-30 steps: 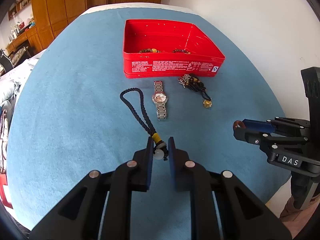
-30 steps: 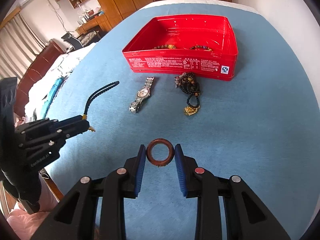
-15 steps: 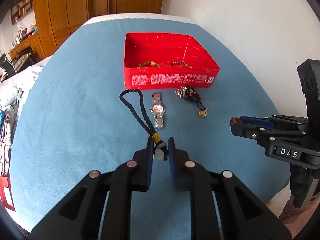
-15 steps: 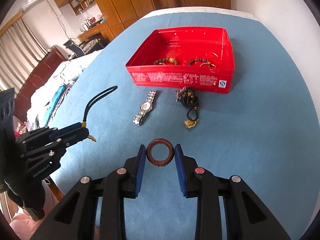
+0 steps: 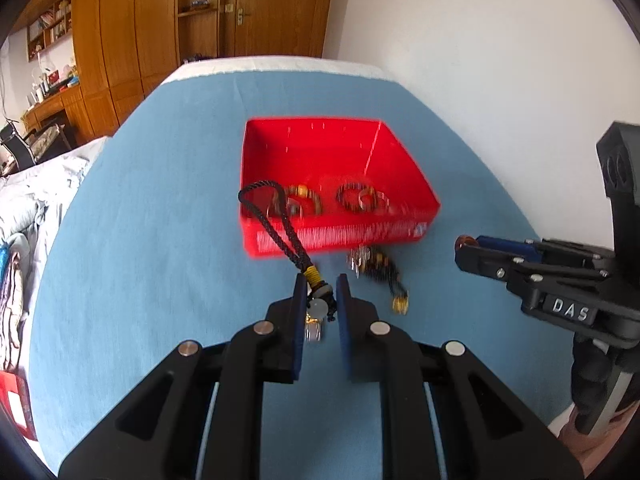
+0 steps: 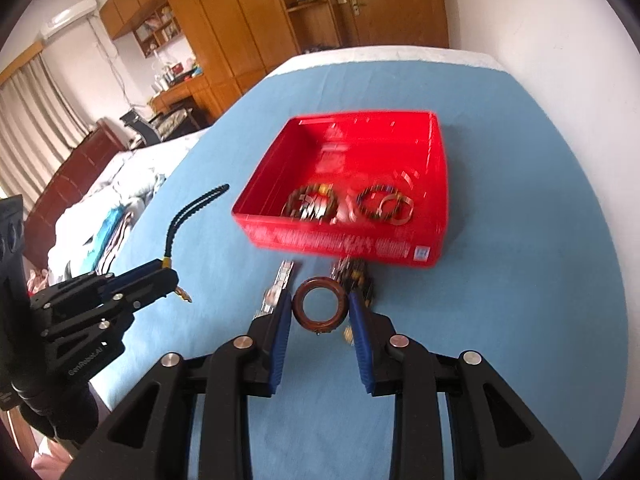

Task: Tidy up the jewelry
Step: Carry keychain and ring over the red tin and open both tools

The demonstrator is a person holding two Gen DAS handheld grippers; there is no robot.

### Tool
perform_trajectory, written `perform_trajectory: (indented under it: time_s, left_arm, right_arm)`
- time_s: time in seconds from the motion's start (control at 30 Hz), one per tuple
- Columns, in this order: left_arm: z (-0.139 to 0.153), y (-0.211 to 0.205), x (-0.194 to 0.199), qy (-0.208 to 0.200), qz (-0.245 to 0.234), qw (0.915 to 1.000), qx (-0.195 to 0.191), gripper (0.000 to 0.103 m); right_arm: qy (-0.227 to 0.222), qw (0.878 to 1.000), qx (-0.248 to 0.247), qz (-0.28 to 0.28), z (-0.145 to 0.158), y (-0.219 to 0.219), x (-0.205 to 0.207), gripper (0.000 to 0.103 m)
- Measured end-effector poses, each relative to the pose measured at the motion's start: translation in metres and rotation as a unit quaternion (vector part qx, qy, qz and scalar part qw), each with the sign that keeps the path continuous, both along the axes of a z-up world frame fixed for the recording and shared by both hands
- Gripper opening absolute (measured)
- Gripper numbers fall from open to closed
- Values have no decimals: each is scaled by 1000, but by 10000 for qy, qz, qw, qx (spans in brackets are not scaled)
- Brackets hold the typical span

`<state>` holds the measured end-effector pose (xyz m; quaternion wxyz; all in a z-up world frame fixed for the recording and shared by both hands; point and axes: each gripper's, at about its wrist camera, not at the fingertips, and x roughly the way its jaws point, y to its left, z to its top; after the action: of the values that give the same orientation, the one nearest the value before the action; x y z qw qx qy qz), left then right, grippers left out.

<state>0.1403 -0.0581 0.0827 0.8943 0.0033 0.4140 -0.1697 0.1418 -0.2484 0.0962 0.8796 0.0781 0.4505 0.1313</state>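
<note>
Two tongs up over the near part of the blue-covered table (image 5: 160, 240), both angled down. Left gripper (image 5: 319, 300) clenched on the pale bead end of a black braided cord (image 5: 280, 224); the cord's loop sticks up fwd, off the cloth, overlapping the box's near-left corner in the left wrist view. Right gripper (image 6: 318, 308) grasping a brown ring (image 6: 319, 307) upright btwn its blue pads, ring facing the cam. Under and just past the right tongs, on the cloth: a metal watch (image 6: 280, 284), partly hidden, and a dark bead string w/ gold charm (image 5: 380, 272), both near the box's front wall. Red box (image 6: 438, 184) sits toward the table's middle, open; approx. two bead bracelets (image 6: 312, 204) lie along its near side, blurred. Farther back: table's far edge, then wooden cupboards (image 5: 120, 40).
</note>
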Motion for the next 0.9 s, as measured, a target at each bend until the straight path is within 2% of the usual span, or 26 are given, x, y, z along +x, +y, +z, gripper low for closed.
perform_trajectory:
  time_s: [0.17,0.33,0.47,0.67,0.9]
  left_arm:
    - [7,-14,39,-15,30,9999,-137,13]
    - [4,-29,78,97,-20,9996,-277,13]
    - [-10,-41,113,229,18,9994,-265,13]
    - [-48,-51,166,725,79,9971,-229,13]
    - [-76,-56,197,1018,203,9944,-181,15]
  right_arm:
    - [7,9999,98,-83,2,-6,34,29]
    - [197,9994,253,-135,-9,-12,72,29]
    - [415,9985,271,-240,-26,-16,108,29]
    - [628,9973,119,-363,-54,-18,146,29]
    - [809,9961,-111,-346,-81,-14,176,30]
